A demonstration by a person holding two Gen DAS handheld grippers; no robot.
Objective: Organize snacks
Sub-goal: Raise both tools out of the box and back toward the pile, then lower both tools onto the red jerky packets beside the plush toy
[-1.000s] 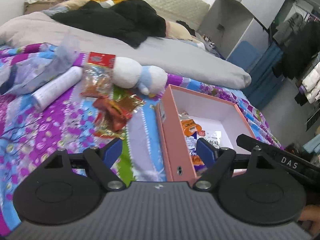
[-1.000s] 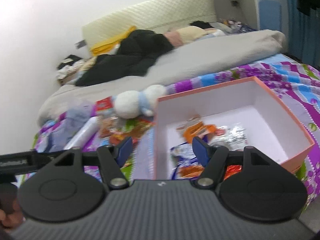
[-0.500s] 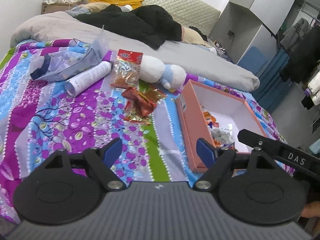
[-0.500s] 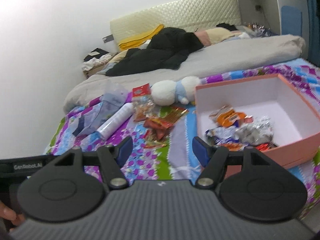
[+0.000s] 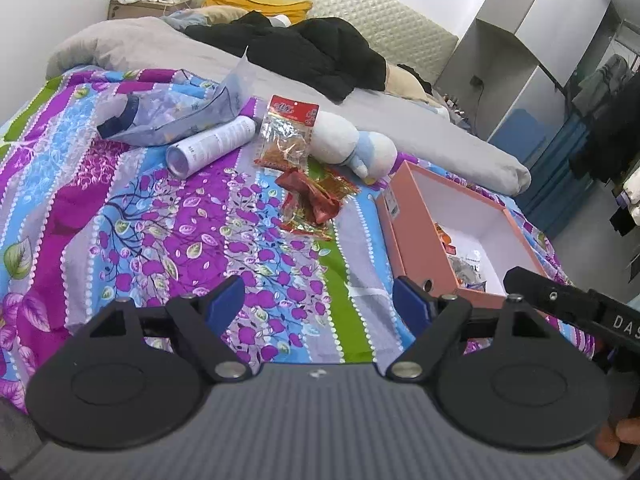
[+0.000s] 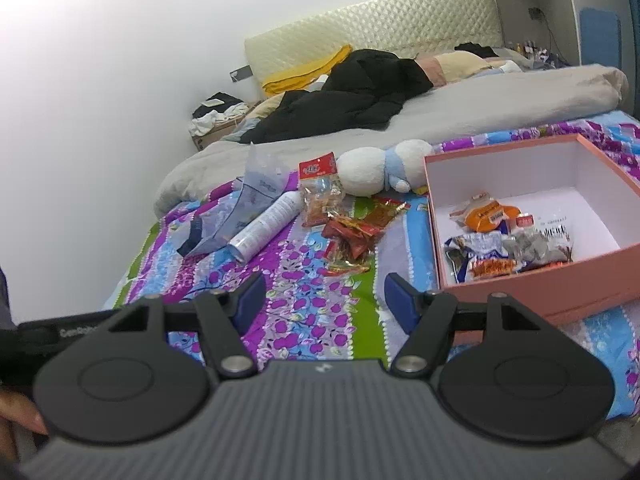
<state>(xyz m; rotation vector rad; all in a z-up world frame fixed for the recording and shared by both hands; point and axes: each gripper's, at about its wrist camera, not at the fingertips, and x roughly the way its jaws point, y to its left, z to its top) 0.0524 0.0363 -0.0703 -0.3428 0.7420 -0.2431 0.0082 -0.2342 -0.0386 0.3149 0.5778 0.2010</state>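
Across the bed's patterned bedspread, going left to right, lie a clear pouch, a white tube, a red-topped snack bag, loose red snack packets, a plush toy and the pink box. Both tools have drawn back from the box within the last second, so the whole spread now shows; I judge one drop-off is finished and the loose packets come next. The left tool and the right tool both stand released, holding nothing. Several snacks already sit in the box. From the left view the near box wall hides most of them, and the packet labels are too small to read.
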